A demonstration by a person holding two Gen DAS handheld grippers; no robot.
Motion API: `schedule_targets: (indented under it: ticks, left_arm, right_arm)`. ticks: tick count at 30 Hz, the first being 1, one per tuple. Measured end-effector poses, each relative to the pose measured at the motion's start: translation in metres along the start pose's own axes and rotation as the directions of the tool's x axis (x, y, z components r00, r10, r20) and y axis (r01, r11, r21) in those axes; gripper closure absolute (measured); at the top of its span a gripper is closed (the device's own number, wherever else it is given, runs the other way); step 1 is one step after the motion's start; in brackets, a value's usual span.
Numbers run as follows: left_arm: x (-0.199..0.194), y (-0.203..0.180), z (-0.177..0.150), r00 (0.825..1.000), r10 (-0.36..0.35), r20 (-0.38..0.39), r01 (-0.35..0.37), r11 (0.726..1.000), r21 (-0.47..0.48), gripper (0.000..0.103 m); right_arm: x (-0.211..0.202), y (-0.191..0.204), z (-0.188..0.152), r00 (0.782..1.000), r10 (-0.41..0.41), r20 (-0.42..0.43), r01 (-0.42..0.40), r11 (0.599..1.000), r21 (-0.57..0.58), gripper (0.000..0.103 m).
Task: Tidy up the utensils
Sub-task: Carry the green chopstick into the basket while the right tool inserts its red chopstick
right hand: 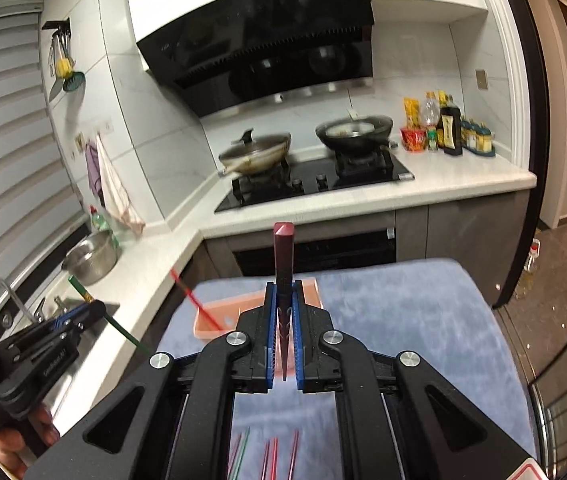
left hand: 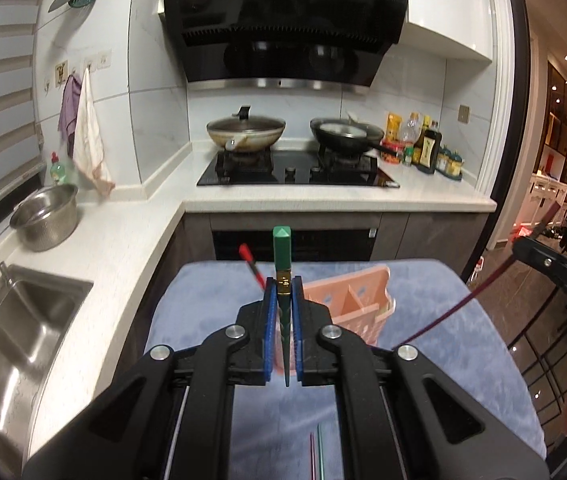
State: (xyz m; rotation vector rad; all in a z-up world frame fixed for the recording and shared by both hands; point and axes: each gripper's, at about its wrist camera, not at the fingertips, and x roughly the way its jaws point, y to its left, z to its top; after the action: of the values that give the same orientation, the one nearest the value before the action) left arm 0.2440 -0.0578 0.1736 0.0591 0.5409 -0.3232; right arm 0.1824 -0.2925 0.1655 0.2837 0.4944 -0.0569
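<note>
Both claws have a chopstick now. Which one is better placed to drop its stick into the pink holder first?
Probably right. The right claw, shut on the dark red chopstick, lines up with the pink holder. The left claw, holding the green chopstick, sits left of it.

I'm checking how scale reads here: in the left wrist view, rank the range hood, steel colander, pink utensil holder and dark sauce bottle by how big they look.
1. range hood
2. pink utensil holder and steel colander: look alike; the holder is partly hidden, so unranked
3. dark sauce bottle
</note>
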Motion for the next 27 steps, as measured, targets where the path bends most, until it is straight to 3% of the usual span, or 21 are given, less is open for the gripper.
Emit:
schedule_targets:
  ticks: [10,17,27]
  left_arm:
    - [0.032,-0.004,0.049,0.998,0.011,0.057,-0.011,1.000,-0.002,0.096]
    - [0.059,-0.008,0.050,1.000,0.008,0.026,-0.008,1.000,0.005,0.096]
    - [0.053,-0.011,0.070,0.997,-0.008,0.081,0.008,1.000,0.000,0.096]
  right_arm:
    - [0.053,0.020,0.044,0.999,0.023,0.033,-0.023,1.000,-0.014,0.096]
    - [0.096,0.024,0.029,0.999,0.006,-0.048,-0.009,0.999,-0.046,0.096]
    - [0.127,0.017,0.009,0.993,-0.012,-0.116,0.007,0.999,-0.042,0.096]
